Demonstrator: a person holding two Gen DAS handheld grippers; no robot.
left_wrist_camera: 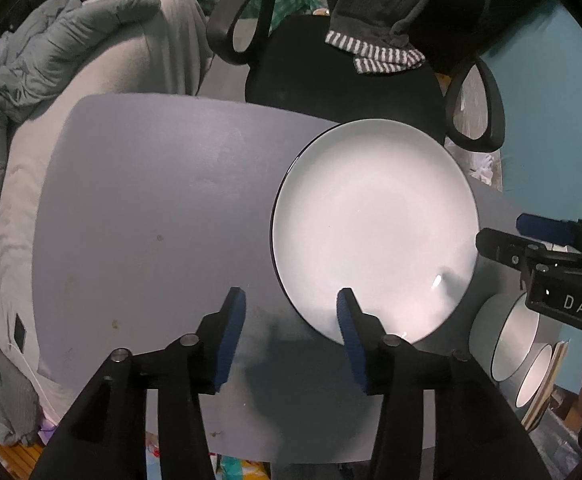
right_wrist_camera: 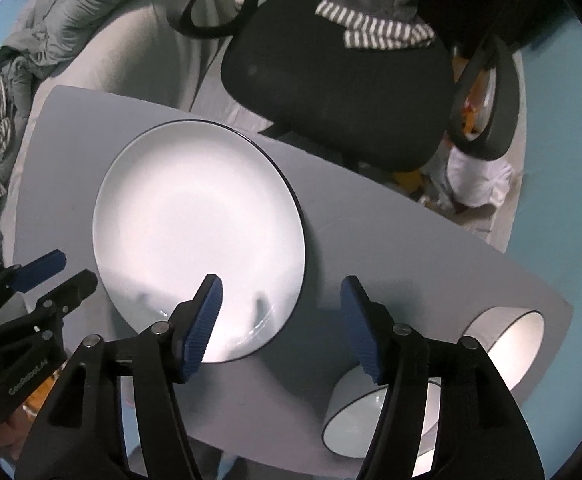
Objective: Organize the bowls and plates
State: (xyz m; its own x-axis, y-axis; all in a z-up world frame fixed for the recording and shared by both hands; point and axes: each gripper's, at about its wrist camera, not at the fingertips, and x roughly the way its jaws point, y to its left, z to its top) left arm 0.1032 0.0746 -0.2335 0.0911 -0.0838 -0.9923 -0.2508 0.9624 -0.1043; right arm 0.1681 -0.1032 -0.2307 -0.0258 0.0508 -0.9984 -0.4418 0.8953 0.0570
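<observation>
One plate, two bowls, two grippers.
The plate (right_wrist_camera: 199, 236) lies flat on the table (right_wrist_camera: 371, 240); both bowls (right_wrist_camera: 503, 344) (right_wrist_camera: 355, 416) sit near its right. Left gripper (left_wrist_camera: 291, 336) and right gripper (right_wrist_camera: 281, 320) hover, jaws open, empty.

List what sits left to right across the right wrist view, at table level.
Left gripper → white plate → nearer bowl on its side → farther bowl on its side.

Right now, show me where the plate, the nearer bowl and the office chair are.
plate (right_wrist_camera: 199, 236): right wrist view, middle of its white face.
nearer bowl (right_wrist_camera: 355, 428): right wrist view, inside, near the rim.
office chair (right_wrist_camera: 339, 92): right wrist view, middle of the black seat.
</observation>
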